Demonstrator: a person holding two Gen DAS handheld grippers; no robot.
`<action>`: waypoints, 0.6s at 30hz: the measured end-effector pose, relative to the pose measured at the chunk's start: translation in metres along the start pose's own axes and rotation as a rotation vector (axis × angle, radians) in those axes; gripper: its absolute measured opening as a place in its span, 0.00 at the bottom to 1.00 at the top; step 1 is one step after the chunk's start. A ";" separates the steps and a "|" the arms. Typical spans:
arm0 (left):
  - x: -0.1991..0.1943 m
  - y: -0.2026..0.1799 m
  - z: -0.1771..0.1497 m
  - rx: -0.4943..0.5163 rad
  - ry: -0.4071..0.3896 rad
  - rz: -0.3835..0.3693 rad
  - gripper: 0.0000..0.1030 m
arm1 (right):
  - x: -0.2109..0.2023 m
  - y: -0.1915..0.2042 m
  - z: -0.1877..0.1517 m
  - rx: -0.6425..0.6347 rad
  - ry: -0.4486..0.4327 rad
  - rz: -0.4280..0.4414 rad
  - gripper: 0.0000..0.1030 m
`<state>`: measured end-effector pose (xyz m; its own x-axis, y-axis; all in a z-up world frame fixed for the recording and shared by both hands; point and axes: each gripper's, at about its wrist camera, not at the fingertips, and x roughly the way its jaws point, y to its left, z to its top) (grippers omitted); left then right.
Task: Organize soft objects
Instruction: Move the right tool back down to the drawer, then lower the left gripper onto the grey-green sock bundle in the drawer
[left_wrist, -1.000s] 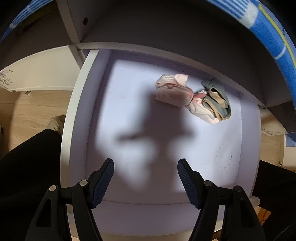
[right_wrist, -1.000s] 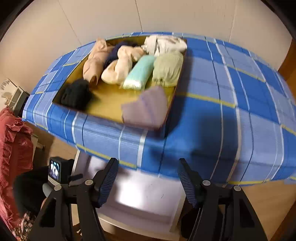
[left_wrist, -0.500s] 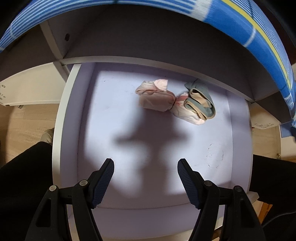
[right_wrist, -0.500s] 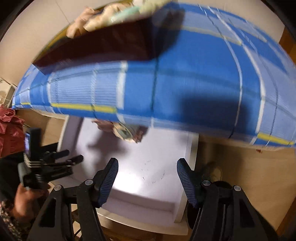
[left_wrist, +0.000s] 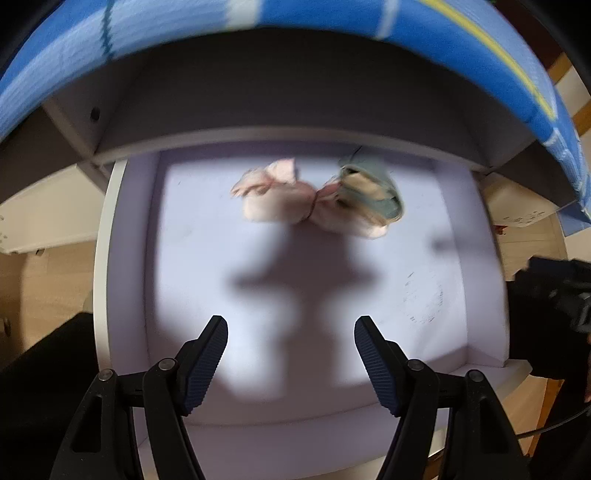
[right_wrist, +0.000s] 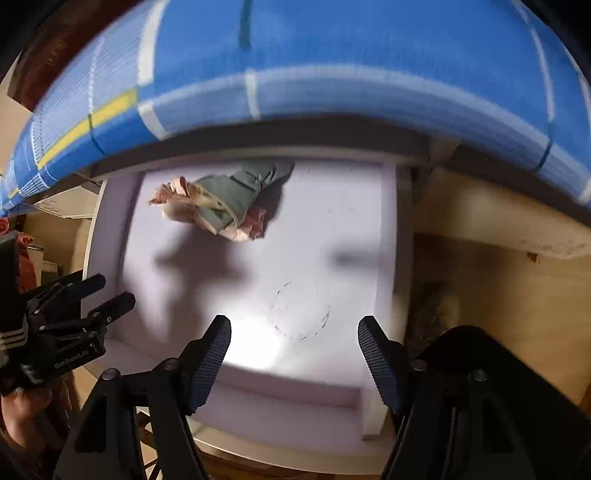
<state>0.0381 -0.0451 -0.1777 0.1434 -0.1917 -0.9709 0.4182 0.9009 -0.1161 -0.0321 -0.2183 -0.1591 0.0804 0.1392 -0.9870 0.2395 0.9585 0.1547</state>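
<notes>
- Now I see both grippers over a pulled-out white drawer (left_wrist: 122, 258), which sits under a table with a blue checked cloth (left_wrist: 258, 22).
- My left gripper (left_wrist: 291, 363) has its jaws wide apart, and nothing is between them. Only the drawer floor and a dark shadow lie there.
- My right gripper (right_wrist: 294, 360) is spread just as wide and also holds nothing. Between its jaws I see a bright light spot on the drawer floor and a faint ring mark (right_wrist: 300, 312) just ahead.
- Two soft bundles lie together at the far end of the drawer, well ahead of both pairs of jaws.
- From the left wrist view, the pink bundle (left_wrist: 273, 197) is straight ahead of the jaws, a little to the left. The green bundle (left_wrist: 369, 194), with beige and pink parts, touches it on the right side.
- From the right wrist view, the same pair is ahead and to the left of the jaws; here the green bundle (right_wrist: 231, 194) lies partly over the pink bundle (right_wrist: 177, 201).
- Both views are a little blurred, so I cannot tell what kind of clothing the bundles are.
- In the right wrist view the left gripper (right_wrist: 105, 297) shows at the left edge, beside the left wall of the drawer, with its fingers apart.
</notes>
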 end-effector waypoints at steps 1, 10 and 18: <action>-0.001 -0.002 0.001 0.004 -0.007 -0.013 0.70 | 0.003 0.000 -0.001 0.005 0.012 0.006 0.70; 0.016 -0.028 0.019 0.041 0.005 -0.010 0.70 | 0.043 -0.004 -0.021 0.067 0.181 0.018 0.71; 0.041 -0.064 0.045 0.094 0.013 0.005 0.70 | 0.053 -0.016 -0.027 0.100 0.216 -0.013 0.73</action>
<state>0.0580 -0.1282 -0.2009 0.1345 -0.1820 -0.9741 0.4995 0.8614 -0.0920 -0.0574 -0.2197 -0.2151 -0.1298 0.1878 -0.9736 0.3343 0.9327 0.1353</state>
